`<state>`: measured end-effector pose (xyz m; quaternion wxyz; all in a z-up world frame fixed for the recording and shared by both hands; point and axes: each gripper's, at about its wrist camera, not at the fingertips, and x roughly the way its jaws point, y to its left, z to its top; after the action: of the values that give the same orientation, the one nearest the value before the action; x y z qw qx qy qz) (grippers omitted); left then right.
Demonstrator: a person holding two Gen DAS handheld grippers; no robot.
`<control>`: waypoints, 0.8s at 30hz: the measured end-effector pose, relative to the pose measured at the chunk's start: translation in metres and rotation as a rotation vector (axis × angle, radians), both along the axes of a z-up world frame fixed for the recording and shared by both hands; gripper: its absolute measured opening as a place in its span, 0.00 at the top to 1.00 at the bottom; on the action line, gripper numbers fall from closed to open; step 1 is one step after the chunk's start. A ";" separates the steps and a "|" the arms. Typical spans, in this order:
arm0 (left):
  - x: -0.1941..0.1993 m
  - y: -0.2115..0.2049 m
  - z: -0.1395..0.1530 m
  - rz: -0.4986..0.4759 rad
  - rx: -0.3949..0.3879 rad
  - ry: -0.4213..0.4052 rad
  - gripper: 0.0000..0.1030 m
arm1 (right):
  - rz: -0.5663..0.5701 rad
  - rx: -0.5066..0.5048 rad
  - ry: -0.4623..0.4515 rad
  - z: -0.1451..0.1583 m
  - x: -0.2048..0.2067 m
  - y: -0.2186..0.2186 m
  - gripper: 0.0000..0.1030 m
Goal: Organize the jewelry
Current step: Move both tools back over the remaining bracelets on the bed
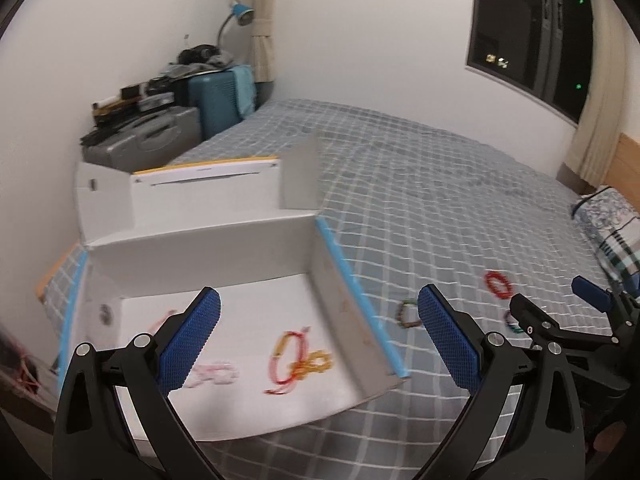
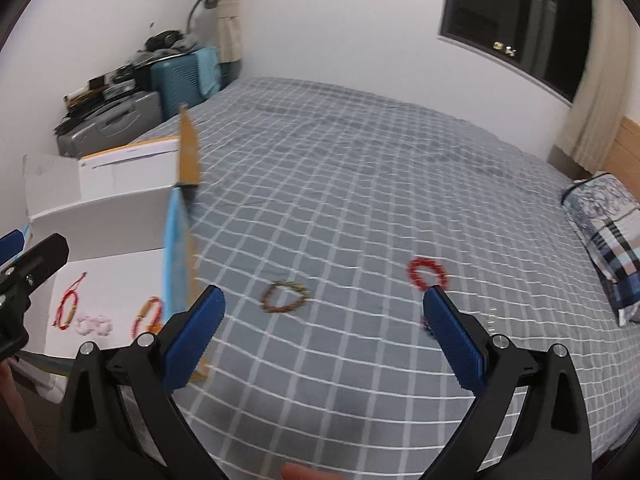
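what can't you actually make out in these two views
- Dark bracelet: right wrist view, mostly hidden behind the right tool finger; left wrist view, partly covered by that tool.
- Bracelets in the box: left wrist view, motion-blurred, so beads and clasps are unreadable; the pink one is partly behind the left tool finger.
- Box front edge: cut off below both views.

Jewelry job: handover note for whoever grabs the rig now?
Left gripper: open, empty, over the white box.
Right gripper: open, empty, over the bed.
Done: several bracelets already in the box, including a red-and-gold one and a pink one.
Left: green-brown bracelet, red bead bracelet and a dark one, all on the bed beside the box.
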<state>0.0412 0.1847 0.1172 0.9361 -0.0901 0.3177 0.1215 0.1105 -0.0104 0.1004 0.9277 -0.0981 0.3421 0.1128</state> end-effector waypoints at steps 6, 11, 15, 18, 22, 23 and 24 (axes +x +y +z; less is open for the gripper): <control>0.023 -0.040 -0.001 -0.068 0.002 0.000 0.06 | -0.073 -0.013 -0.031 0.001 0.009 -0.051 0.07; 0.047 -0.074 -0.008 -0.129 0.006 0.008 0.06 | -0.108 -0.010 -0.021 -0.007 0.021 -0.086 0.07; 0.071 -0.098 -0.020 -0.164 0.002 0.018 0.06 | -0.136 -0.020 -0.011 -0.017 0.035 -0.106 0.07; 0.089 -0.110 -0.031 -0.184 0.002 0.040 0.06 | -0.159 -0.005 0.005 -0.028 0.048 -0.121 0.07; 0.112 -0.121 -0.048 -0.196 0.007 0.063 0.06 | -0.184 0.012 0.028 -0.044 0.066 -0.138 0.07; 0.119 -0.124 -0.054 -0.197 0.005 0.072 0.06 | -0.192 0.022 0.038 -0.049 0.072 -0.143 0.07; 0.127 -0.127 -0.060 -0.203 0.001 0.085 0.06 | -0.197 0.032 0.045 -0.053 0.075 -0.146 0.07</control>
<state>0.1677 0.0574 0.0569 0.9293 -0.0519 0.3644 0.0299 0.1857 -0.1568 0.0474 0.9279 -0.0468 0.3688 0.0285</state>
